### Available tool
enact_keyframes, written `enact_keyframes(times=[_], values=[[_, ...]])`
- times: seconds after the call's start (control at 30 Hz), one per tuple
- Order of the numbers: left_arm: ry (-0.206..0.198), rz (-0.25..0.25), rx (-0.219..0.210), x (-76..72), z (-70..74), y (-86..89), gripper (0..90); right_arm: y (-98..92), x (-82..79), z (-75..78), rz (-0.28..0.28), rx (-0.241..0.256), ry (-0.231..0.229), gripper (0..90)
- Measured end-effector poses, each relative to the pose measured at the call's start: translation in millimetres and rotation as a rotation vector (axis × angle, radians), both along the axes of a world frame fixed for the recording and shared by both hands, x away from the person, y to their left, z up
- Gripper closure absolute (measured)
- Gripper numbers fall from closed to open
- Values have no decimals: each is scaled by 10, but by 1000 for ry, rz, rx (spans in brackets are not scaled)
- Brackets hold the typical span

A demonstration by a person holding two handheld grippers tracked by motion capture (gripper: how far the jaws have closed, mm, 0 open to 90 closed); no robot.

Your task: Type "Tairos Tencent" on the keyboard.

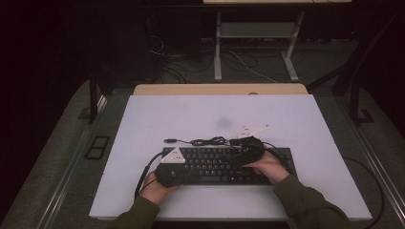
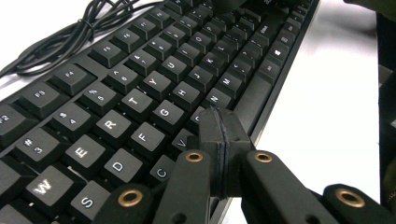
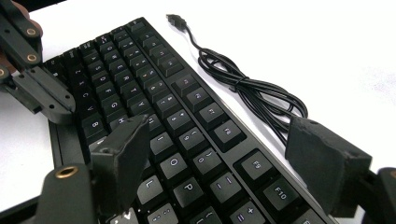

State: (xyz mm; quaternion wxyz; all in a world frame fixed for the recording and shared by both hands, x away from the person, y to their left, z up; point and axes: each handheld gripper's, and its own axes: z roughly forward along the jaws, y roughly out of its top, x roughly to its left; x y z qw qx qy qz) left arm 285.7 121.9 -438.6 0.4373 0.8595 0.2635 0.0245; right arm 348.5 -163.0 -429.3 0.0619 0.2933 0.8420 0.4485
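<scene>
High view: black keyboard (image 1: 228,164) lies on the white table (image 1: 143,119), towards the near edge, long side across. Its cable (image 1: 205,141) sits bundled just behind the back edge, plug end out to the left. Left gripper (image 1: 173,172) is over the keyboard's left part, near the front edge; right gripper (image 1: 248,151) is over the right-centre, nearer the back edge. A hand holds each, sleeves coming in from below. Jaw state too small to read here.

Left gripper view: left gripper (image 2: 219,140) has its jaws pressed together, nothing between them, tips low over the bottom letter row of the keyboard (image 2: 140,93), about V and B, beside the space bar. Whether the tips touch a key I cannot tell. Bundled cable (image 2: 70,37) at upper left on the table.

Right gripper view: right gripper (image 3: 224,154) has jaws spread wide, holding nothing, straddling the number and function rows of the keyboard (image 3: 177,112). Cable (image 3: 252,93) coiled beside the far edge. The closed left gripper (image 3: 46,100) shows at the left, over the keys.

Handling, as judged: a rigid slab, moderate weight, smooth casing, likely slippery on this surface. Keycaps are loose, springy and would pop off; take hold at the solid frame edges or short ends, not the keys. Trailing cable will drag.
</scene>
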Motion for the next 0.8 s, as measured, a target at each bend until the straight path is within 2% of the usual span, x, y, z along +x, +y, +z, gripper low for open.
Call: enact_keyframes(times=[0.47, 0.53, 0.8], values=[[12, -11, 3, 2, -19, -13, 891, 0, 1, -1, -2, -3, -2, 221], [10, -13, 19, -1, -30, -18, 891, -2, 2, 0, -2, -2, -1, 221], [11, -10, 14, 0, -18, -18, 891, -8, 3, 4, -3, -1, -5, 221]])
